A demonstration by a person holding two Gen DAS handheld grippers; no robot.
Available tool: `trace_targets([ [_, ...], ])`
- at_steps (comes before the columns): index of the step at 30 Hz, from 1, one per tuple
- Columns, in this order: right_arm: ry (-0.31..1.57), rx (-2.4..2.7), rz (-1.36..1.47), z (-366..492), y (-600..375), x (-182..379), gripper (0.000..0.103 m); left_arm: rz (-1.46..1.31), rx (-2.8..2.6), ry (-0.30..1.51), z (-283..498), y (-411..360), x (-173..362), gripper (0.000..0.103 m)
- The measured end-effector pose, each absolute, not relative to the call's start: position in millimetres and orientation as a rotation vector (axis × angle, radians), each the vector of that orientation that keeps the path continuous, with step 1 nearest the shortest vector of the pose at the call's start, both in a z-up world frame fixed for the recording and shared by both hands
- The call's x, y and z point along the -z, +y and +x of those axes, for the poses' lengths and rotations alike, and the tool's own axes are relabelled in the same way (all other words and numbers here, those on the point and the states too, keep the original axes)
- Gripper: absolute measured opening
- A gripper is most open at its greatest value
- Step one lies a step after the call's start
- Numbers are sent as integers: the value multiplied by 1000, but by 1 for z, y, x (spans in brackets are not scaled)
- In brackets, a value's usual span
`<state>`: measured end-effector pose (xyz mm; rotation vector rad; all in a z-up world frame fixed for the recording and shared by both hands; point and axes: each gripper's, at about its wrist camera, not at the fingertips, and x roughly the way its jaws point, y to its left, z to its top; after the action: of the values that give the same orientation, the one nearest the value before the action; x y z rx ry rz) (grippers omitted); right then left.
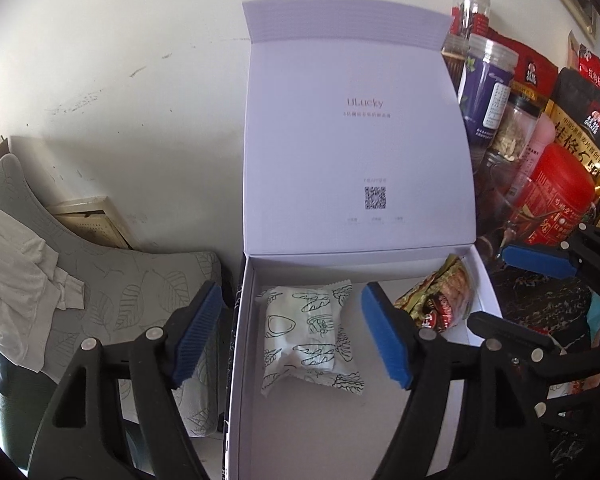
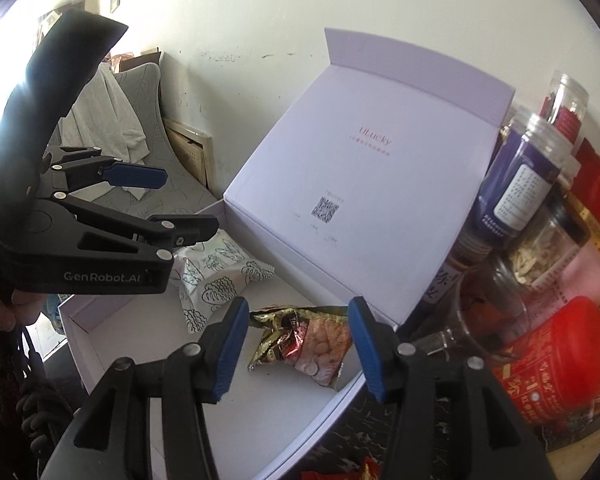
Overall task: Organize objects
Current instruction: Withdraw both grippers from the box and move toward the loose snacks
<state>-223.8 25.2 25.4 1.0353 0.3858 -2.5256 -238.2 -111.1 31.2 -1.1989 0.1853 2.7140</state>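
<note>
We've got a white box (image 1: 476,268) lying open, its lid (image 1: 356,140) standing up at the back against the wall, and two snacks resting on its floor. Our left gripper (image 1: 292,332) hangs above the box's left side with its jaws standing apart, nothing pinched; the white snack packet (image 1: 308,340) with its black line drawings lies flat right below the gap, between the two blue pads (image 1: 384,336) but clear of both. One pad sits out past the box's left wall, the other over the middle of the floor. Over to our right gripper (image 2: 296,348): its jaws are parted too, gripping nothing, and the gold-and-red snack bag (image 2: 300,344) lies on the box floor under the gap, by the right wall and close to the back corner where the lid hinges. The bag's crumpled top points toward the white packet, and the two are near each other yet apart. Beyond the box's right wall a crowd of jars and packets stands, a purple-labelled jar (image 2: 516,184) and a red tin (image 2: 556,360) among them
</note>
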Motion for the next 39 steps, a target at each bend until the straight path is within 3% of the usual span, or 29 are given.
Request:
trace_targets([
  [18, 345, 2665, 978, -166, 66, -87, 54, -1022, -2688, 210, -187, -81, -79, 81],
  [32, 332, 2777, 977, -123, 100, -102, 67, -958, -2611, 295, -160, -39, -88, 94],
  [39, 302, 2841, 1032, -99, 124, -103, 68, -943, -2546, 335, -147, -13, -86, 94],
])
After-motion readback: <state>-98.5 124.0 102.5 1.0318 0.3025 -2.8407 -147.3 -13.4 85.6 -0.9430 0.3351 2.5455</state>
